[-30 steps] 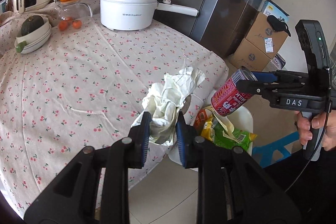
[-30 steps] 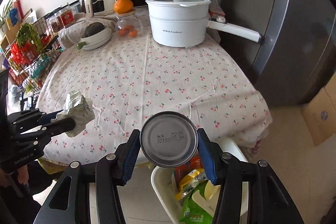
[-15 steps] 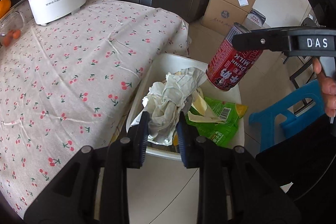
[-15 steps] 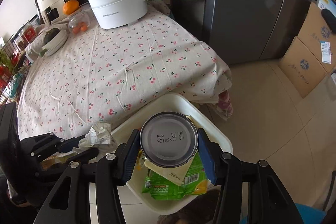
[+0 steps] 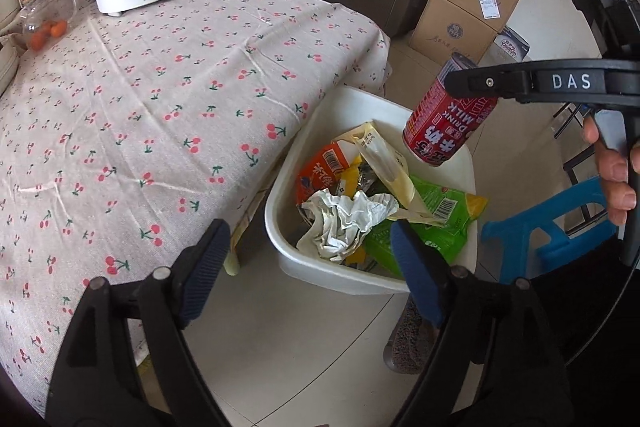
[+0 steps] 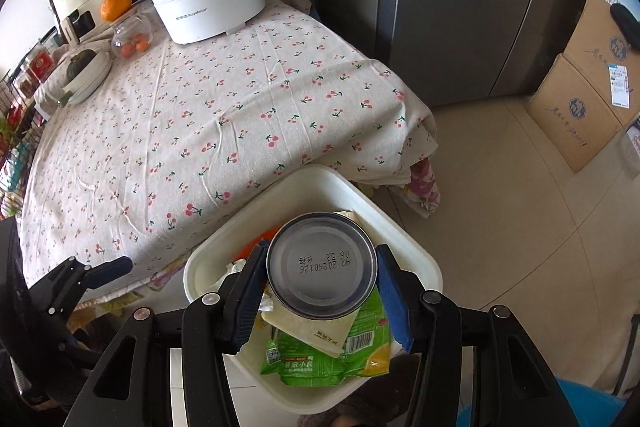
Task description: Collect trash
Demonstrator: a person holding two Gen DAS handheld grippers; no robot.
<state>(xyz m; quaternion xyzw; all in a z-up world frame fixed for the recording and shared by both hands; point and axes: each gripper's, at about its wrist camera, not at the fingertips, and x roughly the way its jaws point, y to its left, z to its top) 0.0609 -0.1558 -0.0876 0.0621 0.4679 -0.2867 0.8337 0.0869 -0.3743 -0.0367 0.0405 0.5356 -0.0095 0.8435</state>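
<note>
Left gripper (image 5: 310, 267): fingers spread wide, nothing between the pads; it hangs above the near rim of the white bin (image 5: 352, 277).
Crumpled paper (image 5: 348, 221): lies loose in the bin just ahead of and between the left fingers, on top of the other trash, touching neither pad.
Right gripper (image 6: 322, 293): fingers closed on the red milk can (image 6: 322, 265), one blue pad on each side of the round body, the can's stamped base facing the camera.
Can, place: in the left wrist view the red milk can (image 5: 448, 119) hangs tilted above the far part of the bin, clear of the trash below; it is not yet let go.
Can, handling: judged stiff and smooth, a thin metal wall that could dent under a hard squeeze and slide between pads; probably light if empty, which cannot be told. The mid-body hold across its width looks sound.
Paper, handling: soft, very light, crushes freely; any fold would do as a hold.
Bin contents: green snack bag (image 5: 436, 223), orange wrapper (image 5: 322, 173), cream carton (image 5: 384, 163): all thin and limp, so a dropped can should land softly.
Table: the cherry-print cloth (image 5: 160, 99) lies to the left of the left fingers, beside the bin.
</note>
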